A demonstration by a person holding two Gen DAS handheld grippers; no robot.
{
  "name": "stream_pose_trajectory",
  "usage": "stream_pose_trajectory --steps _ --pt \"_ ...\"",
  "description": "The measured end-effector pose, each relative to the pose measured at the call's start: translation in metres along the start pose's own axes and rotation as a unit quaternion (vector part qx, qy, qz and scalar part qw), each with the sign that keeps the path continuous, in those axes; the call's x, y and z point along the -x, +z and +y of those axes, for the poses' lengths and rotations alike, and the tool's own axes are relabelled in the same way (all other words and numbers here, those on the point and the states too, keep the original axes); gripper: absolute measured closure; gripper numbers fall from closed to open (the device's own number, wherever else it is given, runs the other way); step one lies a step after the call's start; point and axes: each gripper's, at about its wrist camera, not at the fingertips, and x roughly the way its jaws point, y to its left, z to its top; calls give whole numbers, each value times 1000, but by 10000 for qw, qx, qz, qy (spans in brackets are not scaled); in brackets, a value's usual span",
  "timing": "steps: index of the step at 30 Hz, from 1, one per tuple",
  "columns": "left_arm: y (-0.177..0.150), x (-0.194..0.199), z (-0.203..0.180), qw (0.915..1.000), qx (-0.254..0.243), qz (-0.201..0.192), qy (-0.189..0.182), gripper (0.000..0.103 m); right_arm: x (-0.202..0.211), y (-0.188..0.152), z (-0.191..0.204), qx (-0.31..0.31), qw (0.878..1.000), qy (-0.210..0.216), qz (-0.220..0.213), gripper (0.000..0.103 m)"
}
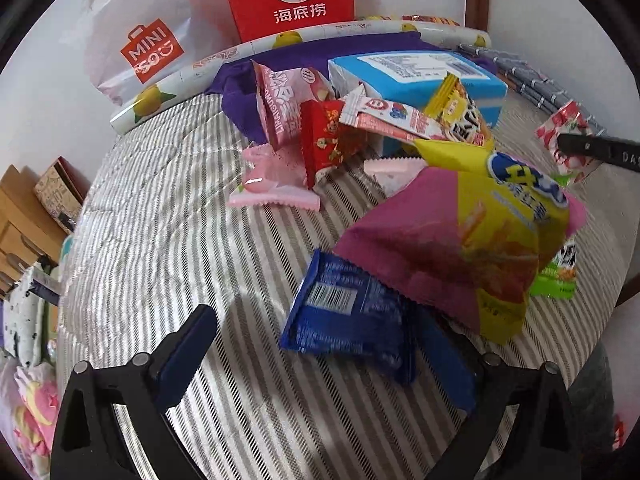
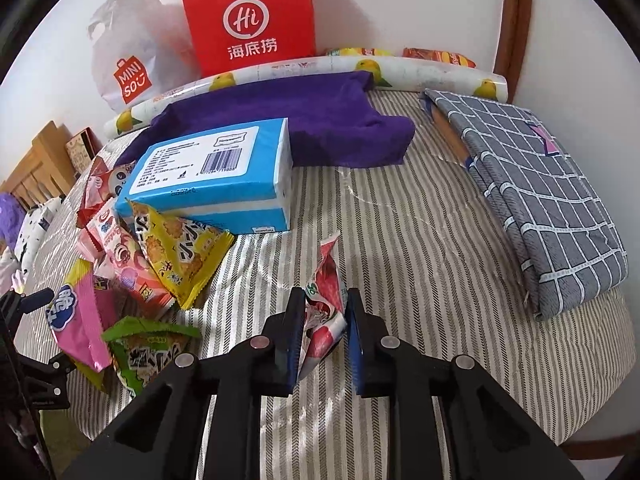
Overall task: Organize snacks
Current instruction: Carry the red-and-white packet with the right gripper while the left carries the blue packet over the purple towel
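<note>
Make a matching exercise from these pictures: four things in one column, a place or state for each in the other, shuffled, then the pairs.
1. red and white packet
2. blue packet
3. blue tissue box
4. red paper bag

A. stands against the wall
B. gripped by the right gripper
C. lies between the open left gripper fingers
D. rests partly on the purple cloth

Pairs: 1-B, 2-C, 3-D, 4-A

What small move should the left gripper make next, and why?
Probably close the left gripper on the dark blue packet. Its jaws stand wide open with the packet's near edge between them, not pressed. The right gripper is already shut on a red and white wrapper, so it is busy.
</note>
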Motion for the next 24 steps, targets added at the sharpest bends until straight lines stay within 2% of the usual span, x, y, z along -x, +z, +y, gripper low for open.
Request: stream_pose_trajectory --steps 2,4,7,17,24 --pt "2 -1 3 9997 105 6 -227 31 -2 1 0 -18 10000 3 6 83" --pt "4 -1 9 9990 267 20 -352 47 -3 1 1 -16 10000 24 -8 84" --pt "4 0 16 9991 366 83 -199 54 -2 1 0 -50 9999 105 -18 85" --pt "6 18 37 9963 843 126 -116 56 18 3 -1 -134 9994 284 -169 85" --pt "12 35 45 9928 1164 15 -284 56 41 9 2 -68 9988 337 -356 85"
